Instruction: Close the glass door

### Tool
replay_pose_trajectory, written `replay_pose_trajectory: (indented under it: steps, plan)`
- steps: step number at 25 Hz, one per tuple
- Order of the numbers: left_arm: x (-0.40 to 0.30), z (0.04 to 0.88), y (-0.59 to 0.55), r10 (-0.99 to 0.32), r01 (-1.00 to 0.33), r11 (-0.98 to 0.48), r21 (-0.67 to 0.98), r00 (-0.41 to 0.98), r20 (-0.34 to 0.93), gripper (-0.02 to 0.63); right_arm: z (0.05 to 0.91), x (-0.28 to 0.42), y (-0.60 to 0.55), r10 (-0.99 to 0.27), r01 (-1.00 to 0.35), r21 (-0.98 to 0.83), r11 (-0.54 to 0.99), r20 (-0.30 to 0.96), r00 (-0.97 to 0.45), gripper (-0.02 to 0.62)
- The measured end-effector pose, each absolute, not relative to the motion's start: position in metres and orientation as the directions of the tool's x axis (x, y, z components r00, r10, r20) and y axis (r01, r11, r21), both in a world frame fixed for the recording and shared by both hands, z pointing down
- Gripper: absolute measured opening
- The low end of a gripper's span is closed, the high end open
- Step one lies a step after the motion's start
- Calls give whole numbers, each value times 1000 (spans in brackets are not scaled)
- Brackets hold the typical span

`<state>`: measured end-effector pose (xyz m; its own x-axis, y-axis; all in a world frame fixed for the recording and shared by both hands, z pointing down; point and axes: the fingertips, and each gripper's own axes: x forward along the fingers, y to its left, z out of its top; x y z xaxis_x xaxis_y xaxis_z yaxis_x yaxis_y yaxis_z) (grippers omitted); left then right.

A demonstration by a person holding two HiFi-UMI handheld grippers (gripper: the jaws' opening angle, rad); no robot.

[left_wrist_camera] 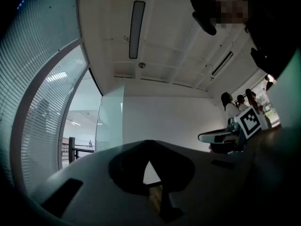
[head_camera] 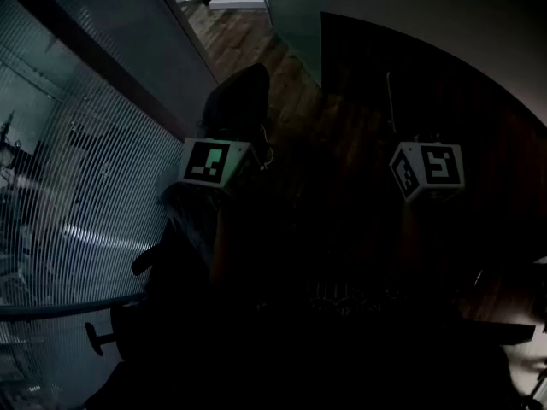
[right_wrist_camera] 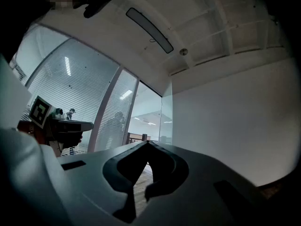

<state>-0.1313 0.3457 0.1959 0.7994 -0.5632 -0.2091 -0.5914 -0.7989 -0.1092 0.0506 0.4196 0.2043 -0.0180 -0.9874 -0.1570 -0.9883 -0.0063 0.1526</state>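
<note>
My left tongs (left_wrist_camera: pixel 149 143) were closed tip to tip with nothing between them, and my right tongs (right_wrist_camera: pixel 148 143) were shut and empty too. The two were held side by side, apart from each other and touching nothing. Past them I saw the floor (head_camera: pixel 256 45), with the ribbed wall (left_wrist_camera: pixel 42 107) along the left and the white wall (left_wrist_camera: pixel 178 121) ahead. The door (left_wrist_camera: pixel 110 119) stood well beyond both tips at the white wall's left edge, with an open gap between it and the ribbed wall. A railing (left_wrist_camera: pixel 71 147) showed through that gap.
</note>
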Motion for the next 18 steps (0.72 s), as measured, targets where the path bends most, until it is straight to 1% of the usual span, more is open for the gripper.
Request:
replay_pose_trajectory:
  steps: [18]
  plan:
    - [-145,198,339,-589,-615,-784,-83,780,-213,2,202,51,414,-987,-989,148,-18,-163,-6,2]
